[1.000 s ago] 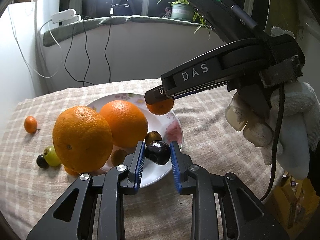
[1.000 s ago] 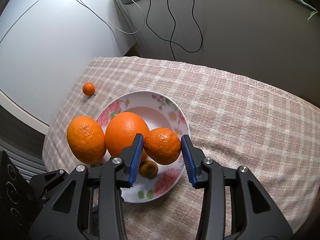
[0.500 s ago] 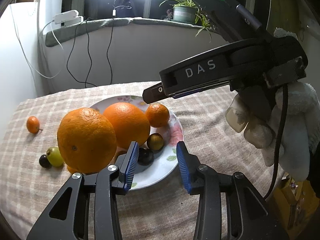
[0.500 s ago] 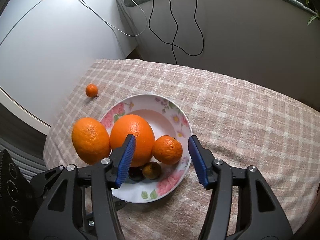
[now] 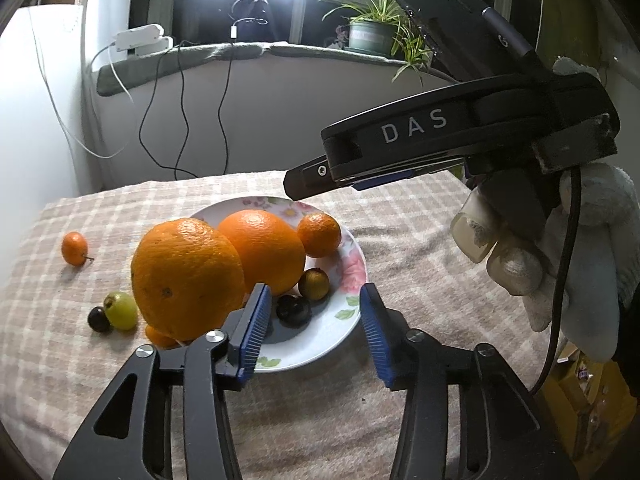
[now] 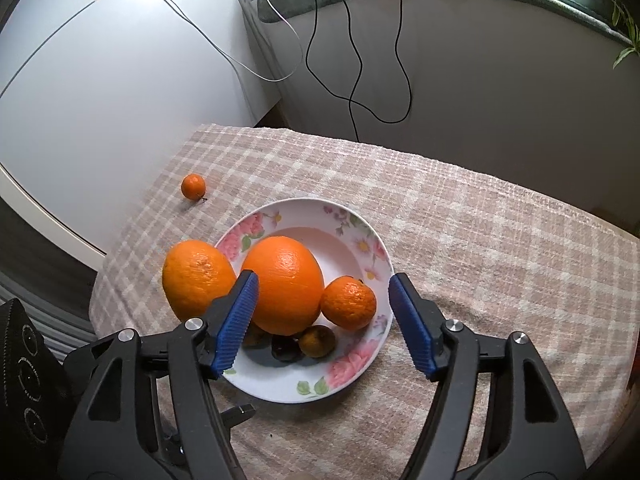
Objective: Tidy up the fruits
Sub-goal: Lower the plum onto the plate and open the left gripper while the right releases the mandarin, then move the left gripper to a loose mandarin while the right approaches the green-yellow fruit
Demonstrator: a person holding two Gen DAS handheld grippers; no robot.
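Both grippers hang empty, fingers wide, left gripper and right gripper over the floral plate, where a big orange, mandarin and small dark fruits sit gathered; another orange lies just beside it on the desk, likely next

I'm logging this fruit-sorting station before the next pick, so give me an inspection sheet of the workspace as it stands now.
Surface: checked tablecloth, rumpled at the right.
Job's things: plate holds a big orange, a mandarin, a brown fruit and a dark fruit. Off the plate: large orange, green grape, dark grape, tiny orange.
Clutter: nothing seen.
Grippers: left claw open, empty; right claw open, empty.
Cables: black and white cables hang down the wall.
Surroundings: potted plant on the sill.
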